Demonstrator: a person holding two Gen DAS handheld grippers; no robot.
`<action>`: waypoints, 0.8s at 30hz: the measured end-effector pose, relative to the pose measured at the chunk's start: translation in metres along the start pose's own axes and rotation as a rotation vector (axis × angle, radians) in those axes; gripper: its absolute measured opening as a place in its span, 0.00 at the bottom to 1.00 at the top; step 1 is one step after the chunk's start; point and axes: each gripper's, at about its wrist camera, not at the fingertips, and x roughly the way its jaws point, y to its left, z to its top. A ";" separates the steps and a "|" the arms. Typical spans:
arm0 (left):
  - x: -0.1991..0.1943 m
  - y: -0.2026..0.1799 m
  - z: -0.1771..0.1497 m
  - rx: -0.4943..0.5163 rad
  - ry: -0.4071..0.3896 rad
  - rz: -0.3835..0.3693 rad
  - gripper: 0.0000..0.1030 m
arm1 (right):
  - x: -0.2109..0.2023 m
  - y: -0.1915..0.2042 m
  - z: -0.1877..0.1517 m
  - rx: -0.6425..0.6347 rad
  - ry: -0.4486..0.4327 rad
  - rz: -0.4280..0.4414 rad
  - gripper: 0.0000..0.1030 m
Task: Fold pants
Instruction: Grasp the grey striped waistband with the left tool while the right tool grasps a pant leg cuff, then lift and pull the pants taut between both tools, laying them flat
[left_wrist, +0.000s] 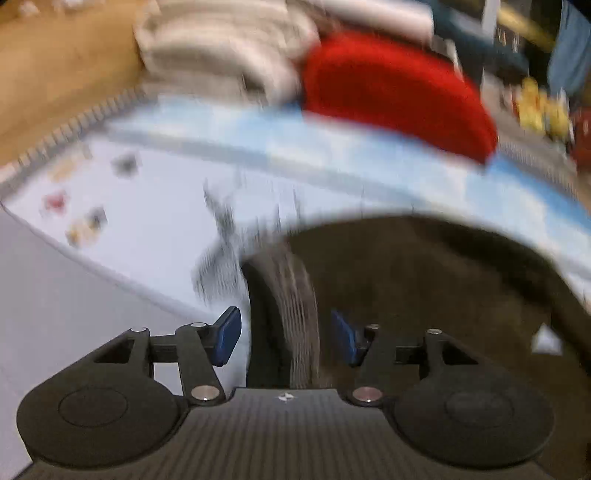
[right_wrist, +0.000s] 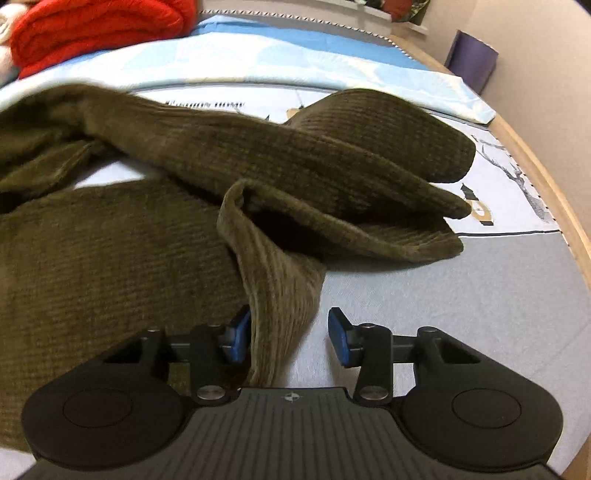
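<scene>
Pale printed bedding covers the bed (right_wrist: 461, 295) where we work, edged by a wooden frame. Our right tongs (right_wrist: 290, 338) stand spread, a fold of the olive corduroy pants (right_wrist: 110, 258) running up between the blue pads and touching only the left one. Beyond, the pants lie rumpled across the sheet, one leg opening gaping toward us. Our left tongs (left_wrist: 286, 336) also stand spread, a ribbed edge of the pants (left_wrist: 424, 288) hanging between the pads; the view is motion-blurred, so we cannot tell whether a pad touches the cloth. Farther off, a red garment (left_wrist: 388, 92) sits beside a pale folded pile (left_wrist: 221, 48) at the far side of the bed.
</scene>
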 end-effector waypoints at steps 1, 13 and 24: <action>0.010 0.002 -0.007 0.015 0.080 -0.023 0.64 | 0.000 -0.001 0.001 0.009 -0.004 0.005 0.44; 0.040 0.019 -0.054 0.054 0.342 -0.100 0.23 | -0.021 -0.054 -0.003 0.295 -0.023 0.048 0.10; -0.036 0.057 -0.046 0.084 0.159 -0.054 0.10 | -0.061 -0.065 -0.065 0.107 0.243 0.433 0.08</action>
